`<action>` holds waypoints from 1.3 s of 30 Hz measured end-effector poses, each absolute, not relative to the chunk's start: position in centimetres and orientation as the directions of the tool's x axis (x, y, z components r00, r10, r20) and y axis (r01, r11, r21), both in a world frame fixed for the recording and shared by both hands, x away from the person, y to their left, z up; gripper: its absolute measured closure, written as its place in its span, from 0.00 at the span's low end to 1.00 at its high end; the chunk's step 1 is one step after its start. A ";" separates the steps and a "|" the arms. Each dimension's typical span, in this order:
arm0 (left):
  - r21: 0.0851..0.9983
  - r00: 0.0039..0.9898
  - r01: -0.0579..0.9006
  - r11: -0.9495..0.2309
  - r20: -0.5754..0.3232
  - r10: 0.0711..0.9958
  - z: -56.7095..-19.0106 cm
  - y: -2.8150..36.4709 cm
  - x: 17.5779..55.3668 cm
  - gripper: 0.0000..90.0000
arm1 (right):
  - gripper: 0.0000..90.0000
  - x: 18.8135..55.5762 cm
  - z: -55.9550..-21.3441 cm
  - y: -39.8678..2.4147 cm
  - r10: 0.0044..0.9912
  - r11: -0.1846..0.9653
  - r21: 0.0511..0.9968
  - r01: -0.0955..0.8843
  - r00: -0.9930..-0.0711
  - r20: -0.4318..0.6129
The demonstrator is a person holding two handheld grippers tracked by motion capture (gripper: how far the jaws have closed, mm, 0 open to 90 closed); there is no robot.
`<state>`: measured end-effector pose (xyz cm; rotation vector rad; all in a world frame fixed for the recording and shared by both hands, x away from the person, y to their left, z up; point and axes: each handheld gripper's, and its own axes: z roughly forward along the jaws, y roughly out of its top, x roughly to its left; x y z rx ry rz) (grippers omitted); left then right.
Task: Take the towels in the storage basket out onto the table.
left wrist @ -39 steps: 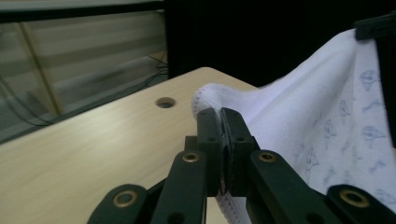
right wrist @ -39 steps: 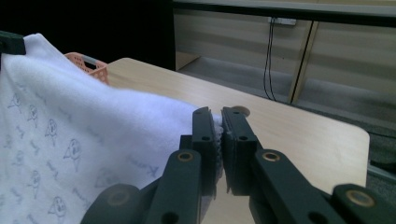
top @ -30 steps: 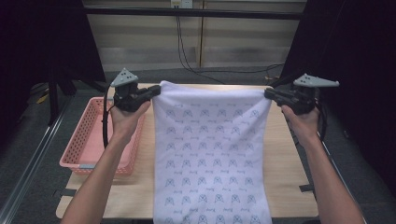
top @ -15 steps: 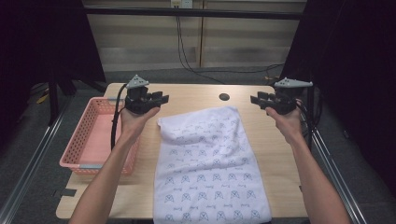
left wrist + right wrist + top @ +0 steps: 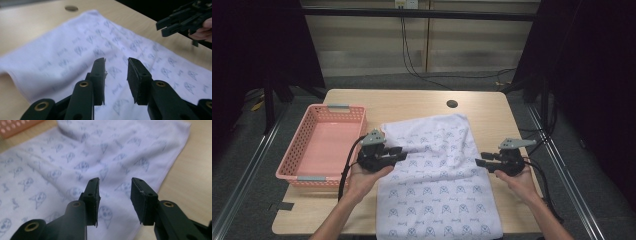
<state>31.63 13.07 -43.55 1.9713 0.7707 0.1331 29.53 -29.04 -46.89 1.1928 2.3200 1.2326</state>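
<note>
High view: the printed cloth is lying flat on the desk, long axis running away from you. You are holding your left claw over its left edge and your right claw beside its right edge, both part-open and empty, having just opened; each is equally near.

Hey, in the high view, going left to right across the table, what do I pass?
Pink basket → left gripper, its fingers open over the cloth's left edge → white printed cloth → right gripper, fingers open at the cloth's right edge → bare table.
</note>
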 end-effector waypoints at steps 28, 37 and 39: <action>0.667 0.845 0.472 -0.576 -0.156 0.511 -49.4 14.1 26.4 0.97 | 0.96 23.2 -49.3 -30.2 0.752 0.440 0.637 0.633 -0.647 0.124; 0.628 0.844 0.516 -0.582 -0.255 0.472 -49.1 16.0 22.2 0.96 | 0.85 21.3 -49.1 -29.4 0.680 0.480 0.623 0.618 -0.710 0.182; 0.620 0.856 0.502 -0.603 -0.255 0.449 -48.8 16.0 21.6 0.93 | 0.82 21.0 -49.0 -29.1 0.661 0.503 0.619 0.603 -0.730 0.173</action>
